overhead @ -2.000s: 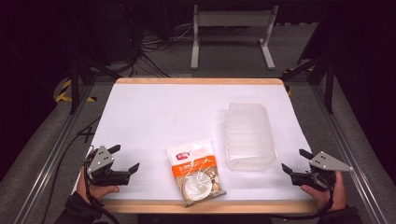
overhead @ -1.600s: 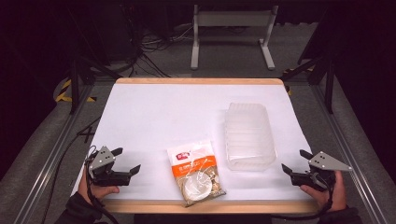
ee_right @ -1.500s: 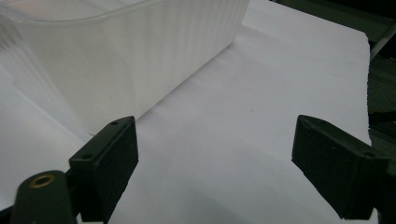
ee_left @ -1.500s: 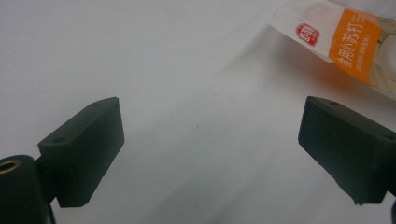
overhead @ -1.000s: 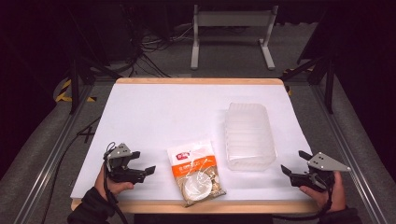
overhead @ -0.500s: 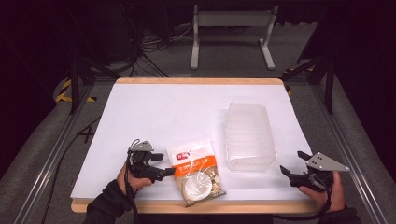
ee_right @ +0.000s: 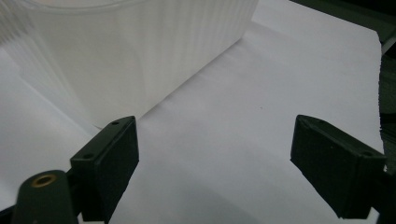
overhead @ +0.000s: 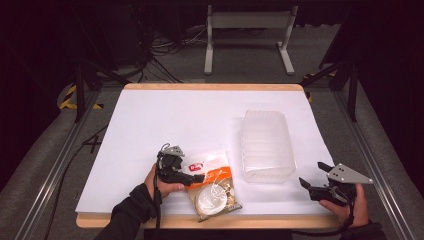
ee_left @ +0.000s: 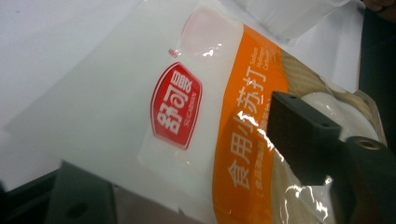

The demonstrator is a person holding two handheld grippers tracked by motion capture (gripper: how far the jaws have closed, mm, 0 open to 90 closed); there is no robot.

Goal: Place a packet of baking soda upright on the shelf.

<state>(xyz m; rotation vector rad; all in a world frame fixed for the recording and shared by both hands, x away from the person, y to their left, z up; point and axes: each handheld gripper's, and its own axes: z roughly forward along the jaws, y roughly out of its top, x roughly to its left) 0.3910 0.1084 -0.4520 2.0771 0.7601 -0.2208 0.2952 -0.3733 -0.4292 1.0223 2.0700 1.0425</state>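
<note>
Glossy snack pouch (overhead: 212, 185), white and orange plastic with a red logo and a clear window, lies flat near the table's (overhead: 165, 115) front edge, just left of a ribbed, translucent rectangular tub (overhead: 266, 145). Left gripper (overhead: 192, 177) reaches in from the left, its jaws spread around the pouch's upper edge. Right gripper (overhead: 312, 184) rests at the front right corner, jaws wide apart, pointing toward the tub.

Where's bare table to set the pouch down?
The whole far half of the white table is bare, as is the left strip beside the left gripper. It is crowded near the front: pouch, clear tub, right gripper.
</note>
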